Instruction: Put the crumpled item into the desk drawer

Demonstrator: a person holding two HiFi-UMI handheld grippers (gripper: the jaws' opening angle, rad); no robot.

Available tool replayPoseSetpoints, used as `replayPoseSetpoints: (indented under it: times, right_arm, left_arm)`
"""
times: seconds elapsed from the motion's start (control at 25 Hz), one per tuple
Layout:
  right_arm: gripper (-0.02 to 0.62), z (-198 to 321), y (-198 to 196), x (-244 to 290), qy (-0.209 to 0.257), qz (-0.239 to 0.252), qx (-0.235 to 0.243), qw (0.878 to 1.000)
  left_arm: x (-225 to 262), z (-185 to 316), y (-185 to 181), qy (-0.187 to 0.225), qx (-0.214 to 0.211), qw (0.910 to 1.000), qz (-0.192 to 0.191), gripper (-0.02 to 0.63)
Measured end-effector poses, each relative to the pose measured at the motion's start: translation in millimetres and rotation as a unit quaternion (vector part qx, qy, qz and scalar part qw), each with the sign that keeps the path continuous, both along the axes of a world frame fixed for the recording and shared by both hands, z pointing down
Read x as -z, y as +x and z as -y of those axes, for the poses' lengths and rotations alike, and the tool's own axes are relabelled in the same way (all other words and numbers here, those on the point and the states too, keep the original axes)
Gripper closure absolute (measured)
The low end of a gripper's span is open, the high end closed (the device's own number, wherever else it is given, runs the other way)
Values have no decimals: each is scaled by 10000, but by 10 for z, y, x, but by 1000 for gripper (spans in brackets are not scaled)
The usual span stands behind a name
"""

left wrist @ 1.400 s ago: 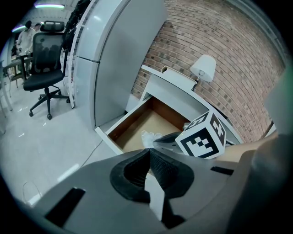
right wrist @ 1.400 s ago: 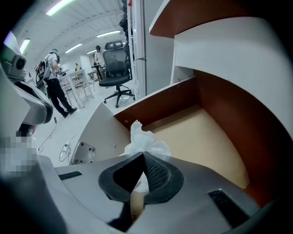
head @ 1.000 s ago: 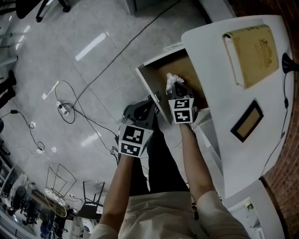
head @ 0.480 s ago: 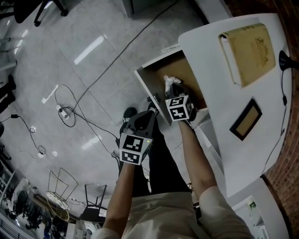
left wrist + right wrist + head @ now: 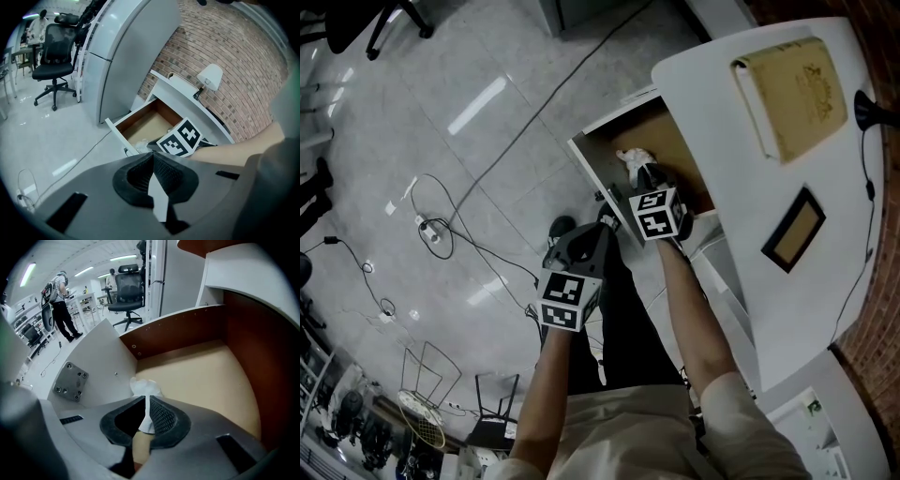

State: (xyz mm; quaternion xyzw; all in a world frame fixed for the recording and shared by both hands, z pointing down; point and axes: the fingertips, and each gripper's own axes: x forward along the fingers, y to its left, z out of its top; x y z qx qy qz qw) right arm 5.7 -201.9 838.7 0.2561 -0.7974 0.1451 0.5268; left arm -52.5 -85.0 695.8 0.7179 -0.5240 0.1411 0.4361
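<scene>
The right gripper is edging farther into the drawer, clamping the paper; best lowering near the bottom before releasing. Meanwhile the left gripper is idling, jaws together.

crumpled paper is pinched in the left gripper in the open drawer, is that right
Not quite. The right gripper is the one pinching the crumpled paper in the open drawer, as the right gripper view shows. The left gripper is shut on nothing, outside the drawer.
</scene>
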Motion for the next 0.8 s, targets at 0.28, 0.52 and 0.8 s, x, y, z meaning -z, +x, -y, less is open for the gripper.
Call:
replayPoseSetpoints:
  times: [0.28, 0.52, 0.8]
  right_arm:
    - [552, -25, 75, 280, 166, 124, -408, 9990]
    - [549, -122, 181, 585, 229, 212, -834, 9960]
    - [549, -269, 264, 1044, 369, 490, -1452, 9875]
  left_arm:
    - [108, 8, 98, 119, -314, 9994, -8, 591]
    - [250, -2, 183, 185, -482, 9986, -72, 591]
    - [486, 17, 277, 367, -748, 9965, -34, 591]
